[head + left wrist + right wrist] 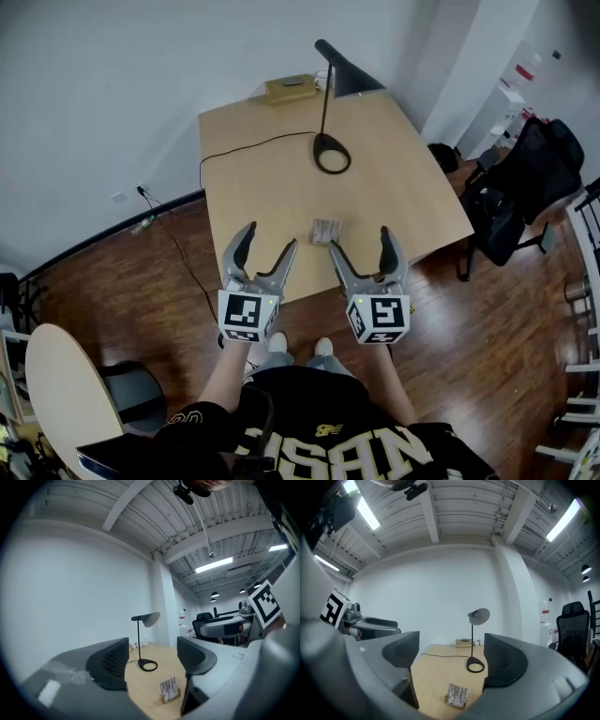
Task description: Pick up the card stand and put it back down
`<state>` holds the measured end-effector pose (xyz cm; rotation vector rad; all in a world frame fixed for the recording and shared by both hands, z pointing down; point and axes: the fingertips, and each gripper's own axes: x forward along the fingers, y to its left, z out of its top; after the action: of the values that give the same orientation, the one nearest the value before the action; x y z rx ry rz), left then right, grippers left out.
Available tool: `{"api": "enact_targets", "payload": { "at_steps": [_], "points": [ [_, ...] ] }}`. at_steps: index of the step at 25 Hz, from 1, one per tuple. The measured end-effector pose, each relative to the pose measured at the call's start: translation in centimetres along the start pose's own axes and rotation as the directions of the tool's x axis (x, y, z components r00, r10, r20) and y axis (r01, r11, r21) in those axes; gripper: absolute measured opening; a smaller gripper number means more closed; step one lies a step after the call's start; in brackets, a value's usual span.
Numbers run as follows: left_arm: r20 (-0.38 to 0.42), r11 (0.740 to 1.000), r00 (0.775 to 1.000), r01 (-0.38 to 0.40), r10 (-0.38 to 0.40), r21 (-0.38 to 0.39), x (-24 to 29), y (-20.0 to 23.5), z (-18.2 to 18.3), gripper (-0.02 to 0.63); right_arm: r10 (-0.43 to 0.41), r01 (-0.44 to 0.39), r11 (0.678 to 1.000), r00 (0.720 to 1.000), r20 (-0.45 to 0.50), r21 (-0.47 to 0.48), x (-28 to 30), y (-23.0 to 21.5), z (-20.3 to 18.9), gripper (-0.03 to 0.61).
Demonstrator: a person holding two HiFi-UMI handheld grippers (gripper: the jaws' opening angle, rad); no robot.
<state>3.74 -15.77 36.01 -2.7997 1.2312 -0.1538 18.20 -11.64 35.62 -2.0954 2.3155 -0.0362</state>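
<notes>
The card stand (325, 230), a small wooden block holding white cards, stands near the front edge of the light wooden table (272, 178). My left gripper (269, 239) hovers just short of that edge, to the stand's left, jaws open and empty. On the stand's right my right gripper (361, 241) is held the same way, open with nothing in it. The left gripper view (152, 660) shows the card stand (169, 689) ahead and low between the fingers. In the right gripper view (450, 656) the card stand (457, 695) also sits ahead, untouched.
A black desk lamp (330, 103) stands mid-table, its cable (244, 148) trailing off the left edge. A tan box (290, 87) lies at the far edge. A black office chair (525, 178) is at the right, a round white tabletop (56, 394) at the lower left.
</notes>
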Motion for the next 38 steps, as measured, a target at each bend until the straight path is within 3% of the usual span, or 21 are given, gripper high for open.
{"api": "enact_targets", "payload": {
  "at_steps": [11,19,22,25,29,38],
  "points": [
    [-0.136,0.990,0.980,0.137,-0.142,-0.042,1.9,2.8,-7.2,0.350,-0.063,0.067,0.997,0.991,-0.121,0.026,1.4,-1.4,-5.2,0.433],
    [-0.261,0.968,0.933,0.249,-0.249,-0.033,4.1,4.6,-12.7,0.379,-0.109,0.119,0.992,0.970,-0.216,0.031,1.2,-3.9,-9.2,0.434],
    [-0.293,0.947,0.903,0.318,-0.315,-0.039,5.3,4.8,-15.0,0.399,-0.117,0.129,0.991,0.961,-0.249,0.032,1.5,-4.9,-11.1,0.433],
    [-0.332,0.913,0.857,0.407,-0.393,-0.032,6.3,4.2,-17.6,0.428,-0.116,0.134,0.990,0.951,-0.285,0.042,1.6,-5.5,-13.3,0.433],
    [-0.372,0.870,0.798,0.490,-0.474,-0.058,8.2,3.3,-21.3,0.515,-0.108,0.133,0.989,0.939,-0.326,0.056,1.7,-5.9,-16.3,0.434],
    [-0.402,0.792,0.698,0.597,-0.592,-0.129,13.9,0.2,-28.2,0.514,-0.103,0.149,0.985,0.911,-0.398,0.087,2.0,-6.6,-22.3,0.434]
  ]
}}
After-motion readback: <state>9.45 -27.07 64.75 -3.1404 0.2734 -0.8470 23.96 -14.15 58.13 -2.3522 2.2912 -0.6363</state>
